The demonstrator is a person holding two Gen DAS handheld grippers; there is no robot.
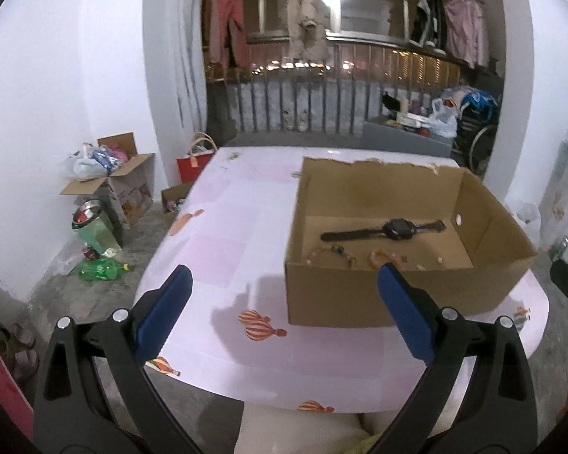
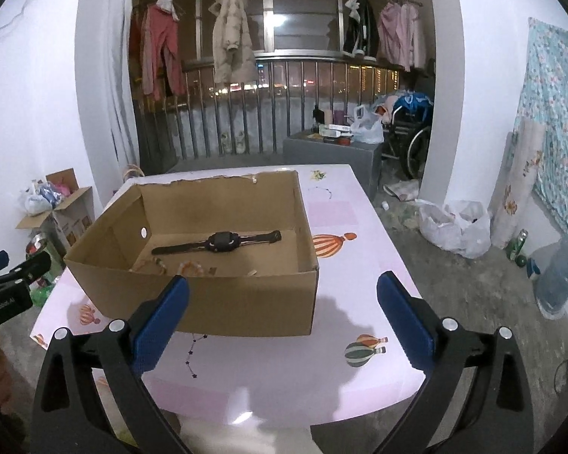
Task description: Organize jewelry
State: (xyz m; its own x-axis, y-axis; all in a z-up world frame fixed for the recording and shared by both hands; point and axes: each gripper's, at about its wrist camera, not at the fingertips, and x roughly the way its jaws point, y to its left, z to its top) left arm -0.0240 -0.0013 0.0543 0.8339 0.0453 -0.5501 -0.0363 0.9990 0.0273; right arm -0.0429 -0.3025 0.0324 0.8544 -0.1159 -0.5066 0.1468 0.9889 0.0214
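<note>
Left wrist: our left gripper [image 1: 284, 283] is spread wide, nothing in it, pulled back over the pink balloon-print desk [image 1: 223, 265]. The open brown cardboard box [image 1: 333, 295] sits just ahead-right, holding the black strap wristwatch [image 1: 386, 229] and beaded bracelets [image 1: 340, 253]. We'd approach over the near wall, descending slowly.

Right wrist: right gripper [image 2: 282, 291] released, empty; box ahead-left. Faint lettering on the left gripper body, unreadable.

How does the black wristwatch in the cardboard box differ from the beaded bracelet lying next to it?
The black wristwatch is plain dark, while the orange and pale beaded bracelet is light and coloured. The wristwatch lies stretched out straight across the floor of the brown cardboard box; the beaded bracelet is curled up. The wristwatch is clearly longer, and sits farther back, while the beaded bracelet lies against the near wall. Both rest inside the box, held by neither claw.
</note>
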